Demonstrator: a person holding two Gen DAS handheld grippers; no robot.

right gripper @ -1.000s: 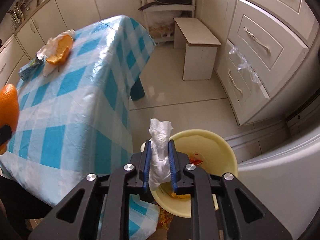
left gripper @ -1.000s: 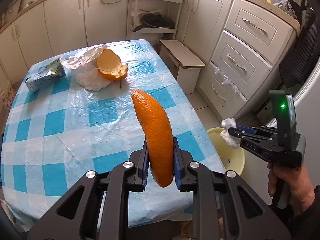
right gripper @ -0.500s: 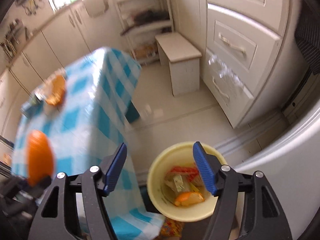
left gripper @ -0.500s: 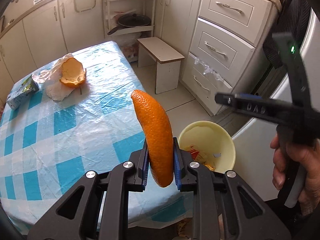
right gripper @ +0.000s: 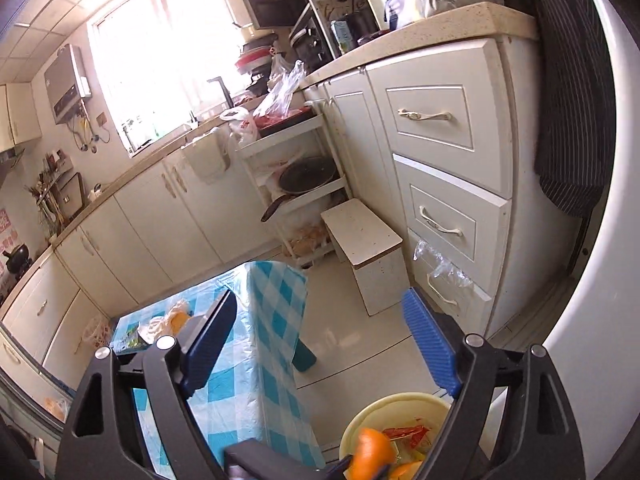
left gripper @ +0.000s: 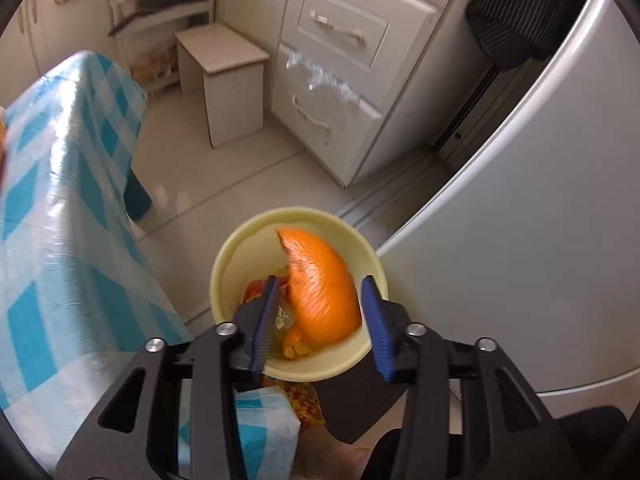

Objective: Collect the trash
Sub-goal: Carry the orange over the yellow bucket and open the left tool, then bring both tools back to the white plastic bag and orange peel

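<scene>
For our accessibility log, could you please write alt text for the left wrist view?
The open left gripper hangs over a yellow bin as an orange peel drops in. A checked tablecloth is at left.

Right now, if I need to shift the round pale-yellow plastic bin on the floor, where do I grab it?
Probably the far rim of the round pale-yellow plastic bin, from above, one finger inside and one outside: the wall is thin and the top open. The white fridge stands close on its right in the left wrist view, the blue-checked table on its left.
</scene>
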